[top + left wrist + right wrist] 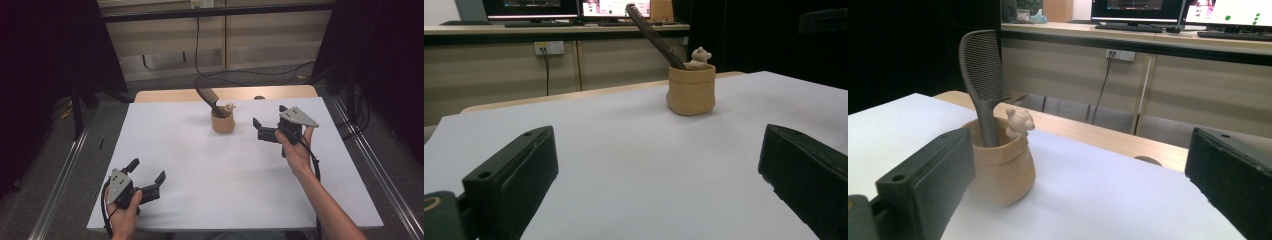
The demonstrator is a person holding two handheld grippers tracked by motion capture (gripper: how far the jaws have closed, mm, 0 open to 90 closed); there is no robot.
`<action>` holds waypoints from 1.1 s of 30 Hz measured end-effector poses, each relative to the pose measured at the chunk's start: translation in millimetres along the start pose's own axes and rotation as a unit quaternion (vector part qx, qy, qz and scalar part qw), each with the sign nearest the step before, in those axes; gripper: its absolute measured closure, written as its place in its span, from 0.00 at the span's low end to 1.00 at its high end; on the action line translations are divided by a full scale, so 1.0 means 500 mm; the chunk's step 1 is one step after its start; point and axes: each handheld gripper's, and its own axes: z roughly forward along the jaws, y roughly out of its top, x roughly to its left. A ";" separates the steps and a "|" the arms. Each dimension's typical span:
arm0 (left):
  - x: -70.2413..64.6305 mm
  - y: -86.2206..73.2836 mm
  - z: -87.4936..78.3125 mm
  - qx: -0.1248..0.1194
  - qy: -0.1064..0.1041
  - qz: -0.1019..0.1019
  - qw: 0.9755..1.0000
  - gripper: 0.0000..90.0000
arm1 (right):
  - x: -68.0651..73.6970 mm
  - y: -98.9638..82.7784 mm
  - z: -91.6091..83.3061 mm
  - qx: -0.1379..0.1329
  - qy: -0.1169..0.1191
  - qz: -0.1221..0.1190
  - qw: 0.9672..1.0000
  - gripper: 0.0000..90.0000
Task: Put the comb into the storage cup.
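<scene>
The left gripper (146,177) has its jaws spread wide with nothing between them, hovering low over the white sheet (200,165) near the table's 7 o'clock corner, held by the person's left hand (122,210). In the left gripper view its two black jaws frame bare white sheet, and the pot (691,89) stands well ahead at about 1 o'clock. The right gripper (267,126) also has its jaws parted and empty; the right hand (296,147) holds it at roughly 2 o'clock on the table, pointing toward the pot (223,121), near it but apart from it. In the right gripper view the pot (1003,167) sits just past the left-hand jaw, at about 10 o'clock. The pot is a small tan cup resembling a sack, standing upright on the sheet near the table's far edge at 12 o'clock. A dark grey spatula (982,80) with a slotted head leans out of it, tilted toward the far left in the high view, and a small bear figure (1019,122) perches on its rim.
</scene>
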 end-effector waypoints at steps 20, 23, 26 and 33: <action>0.003 0.001 -0.005 0.001 0.004 -0.005 1.000 0.03 | 0.000 -0.037 -0.093 -0.013 -0.014 -0.011 1.000 0.00; 0.004 0.001 -0.007 0.002 0.006 -0.007 1.000 0.03 | -0.006 -0.041 -0.107 -0.013 -0.021 -0.016 1.000 0.00; 0.004 0.000 -0.006 0.004 0.010 -0.007 1.000 0.03 | -0.014 -0.046 -0.124 -0.010 -0.026 -0.012 1.000 0.00; 0.002 0.001 -0.005 0.004 0.010 -0.008 1.000 0.03 | -0.033 -0.053 -0.163 -0.014 -0.044 -0.008 0.999 0.00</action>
